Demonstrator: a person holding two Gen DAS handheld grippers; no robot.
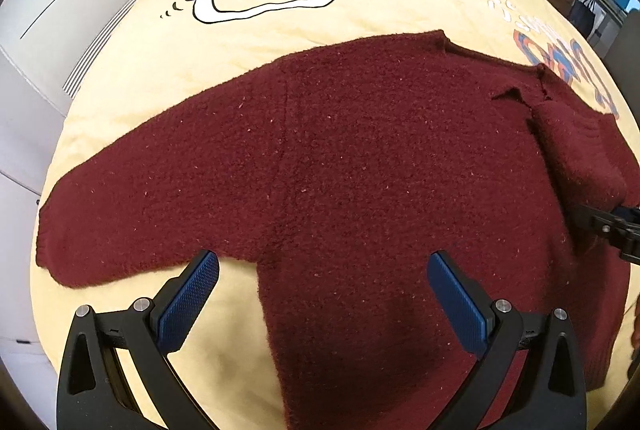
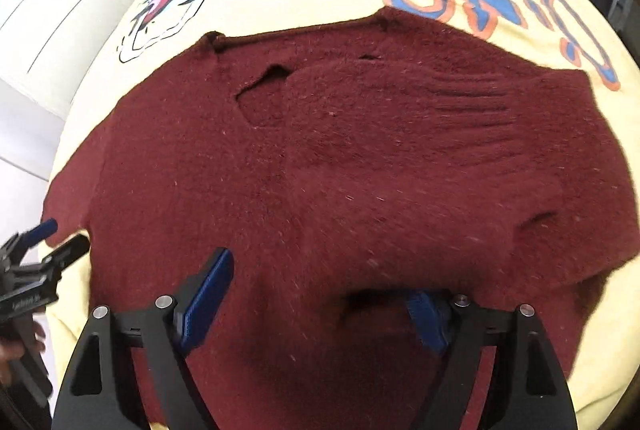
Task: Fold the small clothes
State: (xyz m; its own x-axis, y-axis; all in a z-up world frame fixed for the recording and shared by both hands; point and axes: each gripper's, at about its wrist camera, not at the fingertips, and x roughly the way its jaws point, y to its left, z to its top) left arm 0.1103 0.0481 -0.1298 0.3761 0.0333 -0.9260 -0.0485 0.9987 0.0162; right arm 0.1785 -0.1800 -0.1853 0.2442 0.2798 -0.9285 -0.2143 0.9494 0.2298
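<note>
Dark maroon fuzzy knit sweater (image 1: 360, 158) spread flat across the yellow cartoon-print bedspread (image 1: 132, 70), filling the middle of both views, neckline toward the top of the frame. 1 sleeve (image 1: 120, 214) stretched out toward lower left of the left wrist view; the other sleeve (image 2: 400, 102) already doubled inward over the body, upper centre of the right wrist view. Left gripper (image 1: 322, 304) wide open, nothing held, blue pads straddling the armpit corner at bottom centre. Right gripper (image 2: 320, 306) also spread wide, gripping nothing as far as visible, its right pad partly buried under a raised wrinkle of knit. Best next, judging from the layout: pinch the outstretched sleeve near its cuff with the left gripper, lift just clear, carry it across to mirror the folded sleeve, keeping the shoulder line straight. Thick, springy fabric likely to bunch, so grip deep and smooth flat before releasing.
</note>
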